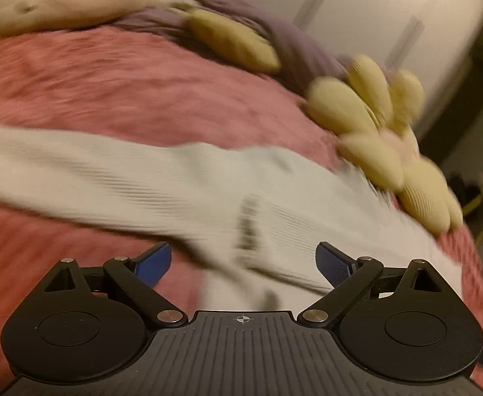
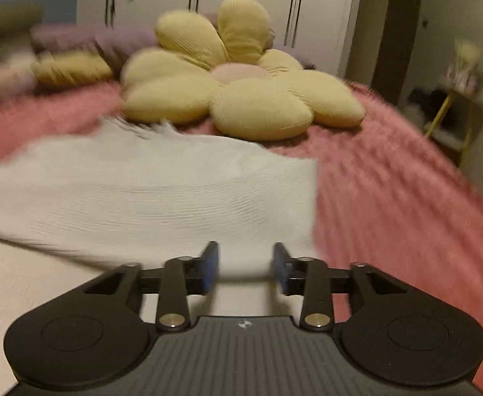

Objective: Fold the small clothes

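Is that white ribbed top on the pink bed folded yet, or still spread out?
Folded, it seems: in the right wrist view the white top shows one layer lying over another, above the pink blanket. Blur hides how neatly.

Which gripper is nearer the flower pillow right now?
Hard to call. Flower pillow lies ahead of the right gripper, beyond the white garment; from the left gripper it lies ahead-right.

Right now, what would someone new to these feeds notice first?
Probably the yellow flower-shaped cushion, lying on the pink bedspread beyond the clothes. Next, the white ribbed garment spread across the bed directly ahead of both grippers. The left gripper and right gripper are open, gripping nothing.
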### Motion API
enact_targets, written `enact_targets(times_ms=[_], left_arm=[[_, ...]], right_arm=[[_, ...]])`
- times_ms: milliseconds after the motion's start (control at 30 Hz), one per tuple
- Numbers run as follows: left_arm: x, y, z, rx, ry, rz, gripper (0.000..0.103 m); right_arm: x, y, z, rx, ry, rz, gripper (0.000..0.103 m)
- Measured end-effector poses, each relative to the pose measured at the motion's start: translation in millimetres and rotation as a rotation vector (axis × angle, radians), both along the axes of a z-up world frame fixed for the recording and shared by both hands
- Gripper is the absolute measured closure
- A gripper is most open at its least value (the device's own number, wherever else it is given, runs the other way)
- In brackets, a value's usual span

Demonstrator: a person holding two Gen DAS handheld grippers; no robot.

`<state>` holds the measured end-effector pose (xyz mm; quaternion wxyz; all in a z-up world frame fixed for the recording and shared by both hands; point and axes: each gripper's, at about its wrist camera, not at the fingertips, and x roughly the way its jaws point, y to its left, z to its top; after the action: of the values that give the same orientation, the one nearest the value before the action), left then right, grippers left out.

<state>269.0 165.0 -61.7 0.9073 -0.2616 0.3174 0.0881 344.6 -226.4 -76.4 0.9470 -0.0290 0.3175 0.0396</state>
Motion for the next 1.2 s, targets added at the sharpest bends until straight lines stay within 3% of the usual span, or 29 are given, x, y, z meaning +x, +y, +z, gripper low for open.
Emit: enact_targets(times_ms=[67, 167, 233, 367, 500, 567, 667, 867, 1000, 1067, 1200], left_arm=[[-23.1, 32.6, -0.2, -0.024, -0.002, 0.105, 0.005], [-53.4, 88.9, -6.1, -0.058, 0.039, 0.296, 0.005], [-74.2, 122.3, -7.0, -0.091, 0.022, 0.412, 0.006], [-118.2, 185.5, -14.4, -0.232, -0.07, 0.635, 0.025], [-143.2, 229.9, -27.9, -0.389, -0.156, 0.753, 0.04], [-146.2, 242.8, -34.4, -0.453, -0.19, 0.79, 0.048], [-146.7, 255.3, -37.1, -0.514, -0.225, 0.808, 0.05], [-143.0, 270.6, -40.8, -0.563, -0.184, 0.806, 0.073], [-140.7, 272.8, -36.1, -0.536, -0.159, 0.79, 0.074], [-134.7, 271.2, -28.9, -0.492, -0.152, 0.765, 0.09], [-124.4, 256.0, -5.3, -0.381, -0.15, 0.689, 0.094]], right_arm=[[-25.8, -3.1, 1.2, 0.068, 0.008, 0.047, 0.048], [-62.8, -3.3, -1.6, 0.116, 0.03, 0.078, 0.048], [-84.2, -5.0, -4.6, 0.157, 0.05, 0.072, 0.048], [-106.0, -4.4, -6.0, 0.144, 0.08, 0.078, 0.048], [-107.5, -2.6, -0.7, 0.14, 0.095, 0.083, 0.048], [-106.0, -1.4, 0.5, 0.151, 0.109, 0.065, 0.048], [-105.2, 2.1, 1.6, 0.162, 0.121, 0.054, 0.048], [-106.6, 7.4, -0.8, 0.136, 0.138, 0.057, 0.048], [-104.6, 2.4, 0.1, 0.155, 0.15, 0.046, 0.048], [-104.9, -0.6, 0.4, 0.169, 0.151, 0.045, 0.048], [-108.0, -5.5, -0.2, 0.183, 0.146, 0.043, 0.048]])
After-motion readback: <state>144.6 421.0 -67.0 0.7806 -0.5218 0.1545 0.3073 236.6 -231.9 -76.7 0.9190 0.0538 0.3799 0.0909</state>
